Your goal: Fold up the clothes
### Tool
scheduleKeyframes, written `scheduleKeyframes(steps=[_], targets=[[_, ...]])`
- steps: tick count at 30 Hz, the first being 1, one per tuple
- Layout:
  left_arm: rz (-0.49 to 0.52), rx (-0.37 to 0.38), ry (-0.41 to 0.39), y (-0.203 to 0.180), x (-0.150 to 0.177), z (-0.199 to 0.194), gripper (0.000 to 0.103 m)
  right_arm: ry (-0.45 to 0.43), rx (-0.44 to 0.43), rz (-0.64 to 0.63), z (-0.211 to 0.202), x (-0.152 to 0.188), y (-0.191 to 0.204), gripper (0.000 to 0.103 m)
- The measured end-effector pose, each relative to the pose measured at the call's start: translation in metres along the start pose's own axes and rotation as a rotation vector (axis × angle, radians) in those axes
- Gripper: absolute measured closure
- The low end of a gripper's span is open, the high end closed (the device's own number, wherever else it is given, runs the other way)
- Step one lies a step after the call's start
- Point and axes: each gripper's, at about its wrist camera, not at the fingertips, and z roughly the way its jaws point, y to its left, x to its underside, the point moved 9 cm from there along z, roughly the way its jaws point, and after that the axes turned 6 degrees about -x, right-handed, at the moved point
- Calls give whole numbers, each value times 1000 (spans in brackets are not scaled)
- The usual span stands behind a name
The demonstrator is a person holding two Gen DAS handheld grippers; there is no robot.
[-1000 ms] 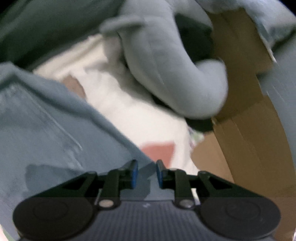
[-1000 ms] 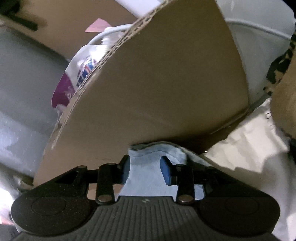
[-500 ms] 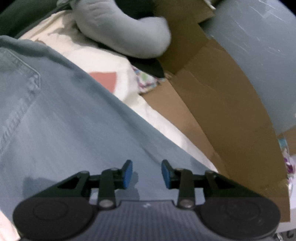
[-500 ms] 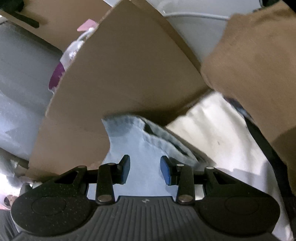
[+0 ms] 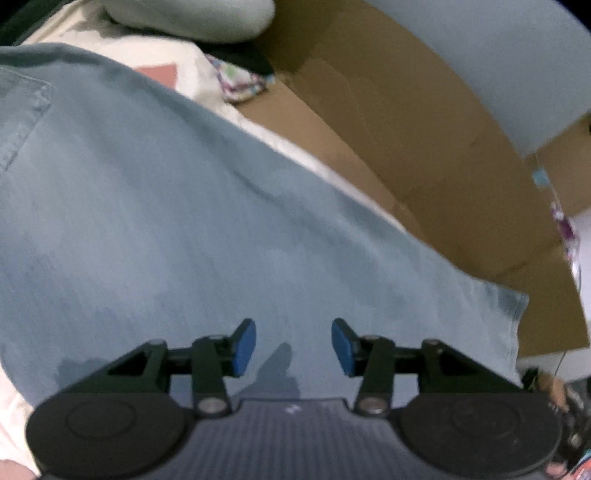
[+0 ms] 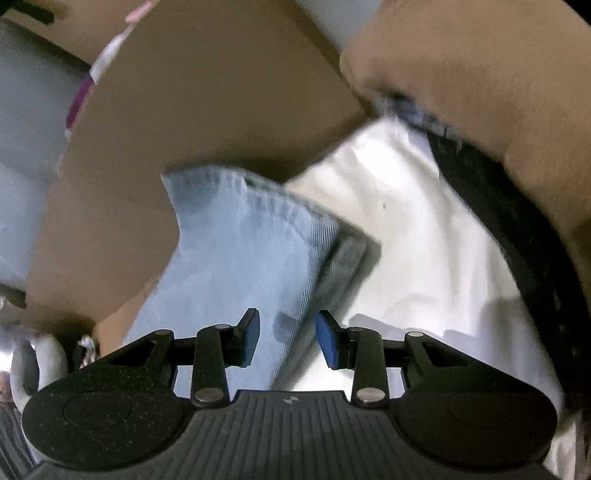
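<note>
White sheet (image 6: pixel 413 236) under everything; a cardboard box (image 5: pixel 424 140) beside it, contents not visible. The light blue jeans (image 5: pixel 177 221) lie flat on the sheet, hem against the box. Your left gripper (image 5: pixel 293 347) is opening above the denim, nothing pinched; your right gripper (image 6: pixel 287 341) stands spread over the folded edge, pads not pressing.

My left claw (image 5: pixel 293 347) has slid along the jeans (image 5: pixel 184 221), its jaws opening, empty; the grey cushion (image 5: pixel 192 18) has receded.
</note>
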Motion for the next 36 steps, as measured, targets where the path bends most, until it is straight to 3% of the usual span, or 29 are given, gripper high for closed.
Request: scheduleKeyframes(steps=[5, 14, 19, 21, 26, 31, 36], targets=[[85, 16, 12, -25, 20, 9, 40, 39, -15, -96, -7, 13, 14, 62], [295, -29, 20, -86, 38, 30, 39, 55, -50, -267, -24, 31, 13, 62], [506, 19, 36, -141, 47, 36, 37, 16, -83, -307, -47, 24, 14, 62], [565, 17, 25, -158, 49, 37, 30, 1, -75, -327, -53, 23, 11, 62], [627, 34, 11, -195, 51, 52, 30, 1, -96, -356, -62, 30, 2, 63], [686, 87, 25, -224, 76, 60, 30, 29, -118, -365, -62, 39, -11, 63], [735, 137, 27, -248, 100, 74, 30, 0, -110, -355, -67, 35, -22, 63]])
